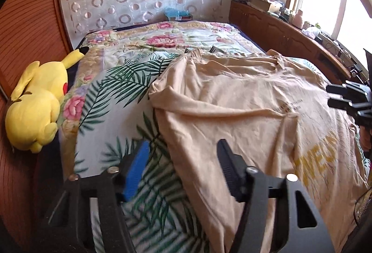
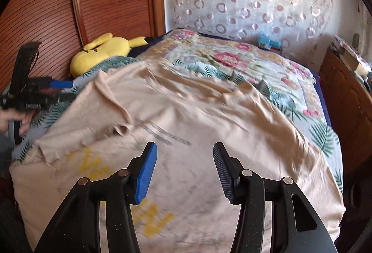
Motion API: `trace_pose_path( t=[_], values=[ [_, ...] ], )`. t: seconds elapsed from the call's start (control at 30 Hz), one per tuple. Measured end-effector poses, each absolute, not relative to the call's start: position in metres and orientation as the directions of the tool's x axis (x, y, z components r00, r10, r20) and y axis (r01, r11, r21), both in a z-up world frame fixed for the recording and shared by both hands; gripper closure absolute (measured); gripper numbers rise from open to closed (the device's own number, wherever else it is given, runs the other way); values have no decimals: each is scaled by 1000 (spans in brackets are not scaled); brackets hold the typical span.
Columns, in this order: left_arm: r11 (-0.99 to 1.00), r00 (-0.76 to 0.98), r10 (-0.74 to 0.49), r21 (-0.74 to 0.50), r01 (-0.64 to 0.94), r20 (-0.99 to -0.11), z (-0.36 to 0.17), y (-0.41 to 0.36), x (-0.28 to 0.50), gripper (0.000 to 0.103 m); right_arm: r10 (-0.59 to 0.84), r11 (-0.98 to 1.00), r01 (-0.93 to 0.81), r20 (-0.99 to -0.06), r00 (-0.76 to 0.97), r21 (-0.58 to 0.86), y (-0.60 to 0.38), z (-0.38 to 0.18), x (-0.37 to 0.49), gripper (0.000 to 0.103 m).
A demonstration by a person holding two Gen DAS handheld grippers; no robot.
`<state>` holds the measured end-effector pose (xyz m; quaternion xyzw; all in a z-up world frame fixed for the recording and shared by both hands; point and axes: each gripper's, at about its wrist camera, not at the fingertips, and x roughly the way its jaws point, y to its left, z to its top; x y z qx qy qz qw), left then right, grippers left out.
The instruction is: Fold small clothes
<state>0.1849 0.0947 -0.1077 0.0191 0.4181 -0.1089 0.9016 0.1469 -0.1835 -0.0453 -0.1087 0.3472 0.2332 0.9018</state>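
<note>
A beige T-shirt [image 1: 244, 99] with yellow lettering lies spread and wrinkled on the bed, one sleeve folded in over its body. It also shows in the right wrist view [image 2: 197, 113]. My left gripper [image 1: 183, 148] is open and empty, above the shirt's left edge. My right gripper [image 2: 184, 148] is open and empty, above the shirt's printed front. Each gripper appears in the other's view: the right one [image 1: 330, 96] at the shirt's right side, the left one [image 2: 62, 90] at its left side.
The bed has a floral and palm-leaf cover [image 1: 121, 81]. A yellow plush toy [image 1: 39, 104] lies at the bed's left edge by a wooden wardrobe [image 2: 46, 8]. A wooden cabinet [image 1: 279, 29] with clutter runs along the window side. A blue packet [image 1: 177, 13] sits by the far wall.
</note>
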Motion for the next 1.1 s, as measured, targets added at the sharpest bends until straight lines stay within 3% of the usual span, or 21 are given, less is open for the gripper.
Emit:
trace_pose_path(
  t=[0.2,0.57,0.73,0.83,1.1],
  values=[
    [977,584,-174,-63,204,-793,-119,92,223,68,332,875,-484,-708,624,-16,-195,-63,163,51],
    [979,592,-157,-45,199,-790,-106,92,274,82,308,878,-477,-725,615,-31,-196,-67,179,51],
    [976,579,-141,-15,217,-803,-108,87,284,82,305,877,-479,-722,620,-41,-196,-68,176,51],
    [974,578,-119,18,226,-808,-109,86,283,99,319,876,-482,-721,616,-24,-201,-68,177,51],
    [983,646,-37,89,161,-762,-90,109,275,100,327,876,-482,-720,613,-13,-206,-67,178,51]
  ],
)
